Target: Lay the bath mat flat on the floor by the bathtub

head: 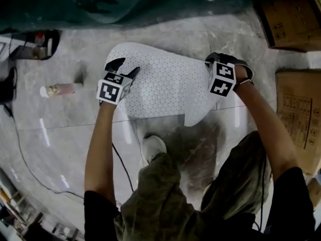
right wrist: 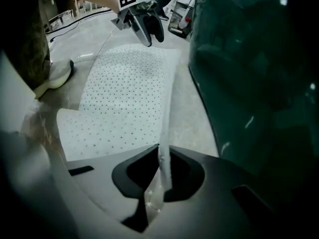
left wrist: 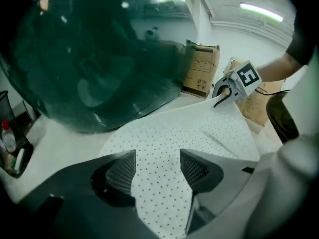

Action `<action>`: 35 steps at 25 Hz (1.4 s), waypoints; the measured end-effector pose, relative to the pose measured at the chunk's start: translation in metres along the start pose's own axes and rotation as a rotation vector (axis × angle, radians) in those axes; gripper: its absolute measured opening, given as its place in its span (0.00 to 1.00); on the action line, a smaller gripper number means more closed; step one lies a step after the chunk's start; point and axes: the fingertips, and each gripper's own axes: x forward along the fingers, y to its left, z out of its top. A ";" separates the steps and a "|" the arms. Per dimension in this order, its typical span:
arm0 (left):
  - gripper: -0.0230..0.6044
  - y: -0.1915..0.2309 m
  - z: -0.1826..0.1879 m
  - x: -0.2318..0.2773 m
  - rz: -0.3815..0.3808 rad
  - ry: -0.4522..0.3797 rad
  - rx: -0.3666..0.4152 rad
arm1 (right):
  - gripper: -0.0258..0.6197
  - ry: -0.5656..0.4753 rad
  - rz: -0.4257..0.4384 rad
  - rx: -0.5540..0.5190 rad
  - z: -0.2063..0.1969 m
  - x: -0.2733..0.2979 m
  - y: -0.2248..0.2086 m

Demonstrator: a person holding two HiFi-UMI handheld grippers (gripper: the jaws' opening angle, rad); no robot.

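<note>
The dark green bathtub (head: 125,4) runs off the head view's far edge; brown cardboard boxes (head: 296,109) are cut off at right. The small pale bottle (head: 60,90) at left is too small to identify. The right gripper (head: 214,62) covers the far right corner of the white dotted bath mat (head: 160,84).

Staged bathroom corner in storage-like hall — dark tub (head: 125,4), marble floor (head: 60,129), cardboard boxes (head: 298,109).

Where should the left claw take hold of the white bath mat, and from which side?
Probably the thin rim of the bath mat at its left end, coming in low from outside, one jaw under the edge. It's a thin sheet lying mostly flat, so only an edge gives purchase; the right claw pinches the opposite rim.
</note>
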 end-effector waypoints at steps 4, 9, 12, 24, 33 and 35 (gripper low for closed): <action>0.47 0.005 -0.020 0.024 -0.043 0.025 -0.013 | 0.09 -0.005 -0.013 0.002 0.017 0.012 -0.014; 0.48 0.004 -0.051 0.051 -0.098 0.084 -0.085 | 0.09 0.012 -0.010 0.074 0.015 0.026 -0.035; 0.49 0.002 -0.058 0.060 -0.121 0.092 -0.091 | 0.09 0.027 -0.029 0.014 0.008 0.039 -0.046; 0.52 -0.023 -0.060 0.066 -0.172 0.071 -0.093 | 0.09 0.056 -0.114 0.016 -0.014 0.103 -0.065; 0.52 -0.086 -0.045 0.068 -0.266 0.045 -0.047 | 0.41 -0.045 -0.210 0.155 -0.015 0.096 -0.079; 0.52 -0.096 -0.042 0.066 -0.272 0.038 -0.064 | 0.46 -0.124 -0.213 0.288 -0.018 0.077 -0.087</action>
